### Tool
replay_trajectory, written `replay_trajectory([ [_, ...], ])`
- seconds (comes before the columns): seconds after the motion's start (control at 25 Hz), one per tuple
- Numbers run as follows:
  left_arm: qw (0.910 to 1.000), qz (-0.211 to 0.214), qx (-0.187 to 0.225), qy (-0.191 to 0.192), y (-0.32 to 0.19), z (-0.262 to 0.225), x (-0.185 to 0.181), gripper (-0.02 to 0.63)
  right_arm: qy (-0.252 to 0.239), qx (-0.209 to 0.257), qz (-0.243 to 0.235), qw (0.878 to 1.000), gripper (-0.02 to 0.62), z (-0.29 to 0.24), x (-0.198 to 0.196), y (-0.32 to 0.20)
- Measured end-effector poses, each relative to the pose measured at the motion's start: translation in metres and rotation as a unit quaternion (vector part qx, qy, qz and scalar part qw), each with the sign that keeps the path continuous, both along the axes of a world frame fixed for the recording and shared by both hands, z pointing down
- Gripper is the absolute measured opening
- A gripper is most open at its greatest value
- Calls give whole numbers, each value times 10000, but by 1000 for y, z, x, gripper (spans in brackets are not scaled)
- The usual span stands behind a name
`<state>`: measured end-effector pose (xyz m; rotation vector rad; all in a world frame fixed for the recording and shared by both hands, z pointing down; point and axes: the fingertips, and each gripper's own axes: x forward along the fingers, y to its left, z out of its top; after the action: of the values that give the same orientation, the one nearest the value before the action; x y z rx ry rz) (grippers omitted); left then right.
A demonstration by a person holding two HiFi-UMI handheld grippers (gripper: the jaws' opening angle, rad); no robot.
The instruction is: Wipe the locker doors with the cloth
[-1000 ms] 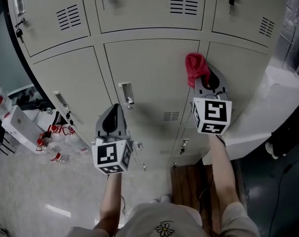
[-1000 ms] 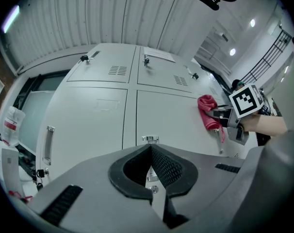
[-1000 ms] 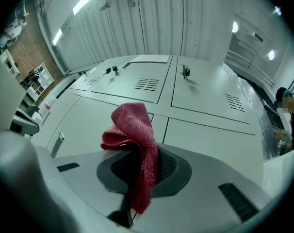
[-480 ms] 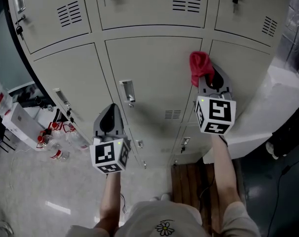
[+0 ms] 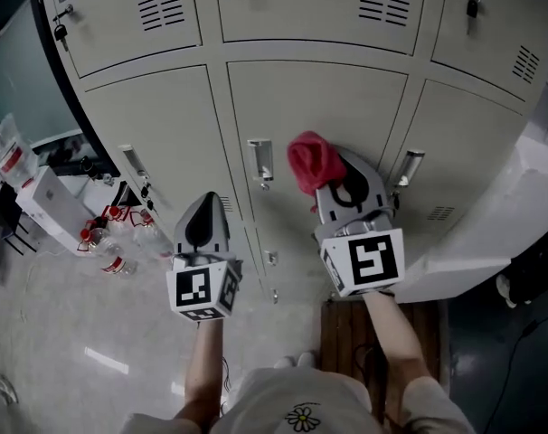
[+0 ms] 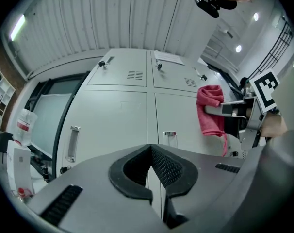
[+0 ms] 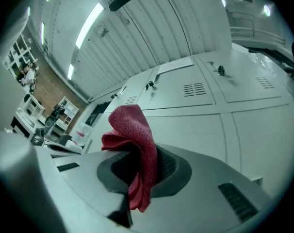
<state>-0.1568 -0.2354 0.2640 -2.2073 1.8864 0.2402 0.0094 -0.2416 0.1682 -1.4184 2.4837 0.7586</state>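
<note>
Pale grey locker doors [image 5: 333, 107] fill the head view. My right gripper [image 5: 333, 177] is shut on a red cloth [image 5: 310, 161], which bunches out past its tips over the middle door, just right of that door's handle [image 5: 260, 163]. I cannot tell whether the cloth touches the door. In the right gripper view the cloth [image 7: 137, 135] is pinched between the jaws and hangs down. My left gripper [image 5: 204, 217] is lower left, shut and empty, off the doors. The left gripper view shows the cloth [image 6: 209, 111] and locker fronts [image 6: 113, 120].
Water bottles [image 5: 102, 240] and a white box [image 5: 41, 208] lie on the floor at the left. A wooden mat [image 5: 344, 331] sits at the locker base. A white slab [image 5: 491, 229] juts out at the right. Keys hang in the upper locks [image 5: 474, 7].
My right gripper has carried the red cloth left and down, from the seam by the right door onto the middle door. The left gripper has stayed in place, shut.
</note>
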Motion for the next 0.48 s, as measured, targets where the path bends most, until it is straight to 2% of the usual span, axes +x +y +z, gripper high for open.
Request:
replay_trajectory([
  [0.28, 9998, -205, -48, -15, 12, 12, -20, 15, -232, -560, -586, 9964, 28, 30, -73, -24],
  [0.48, 9992, -389, -106, 75, 18, 22, -40, 15, -156, -728, -456, 9962, 28, 51, -102, -50],
])
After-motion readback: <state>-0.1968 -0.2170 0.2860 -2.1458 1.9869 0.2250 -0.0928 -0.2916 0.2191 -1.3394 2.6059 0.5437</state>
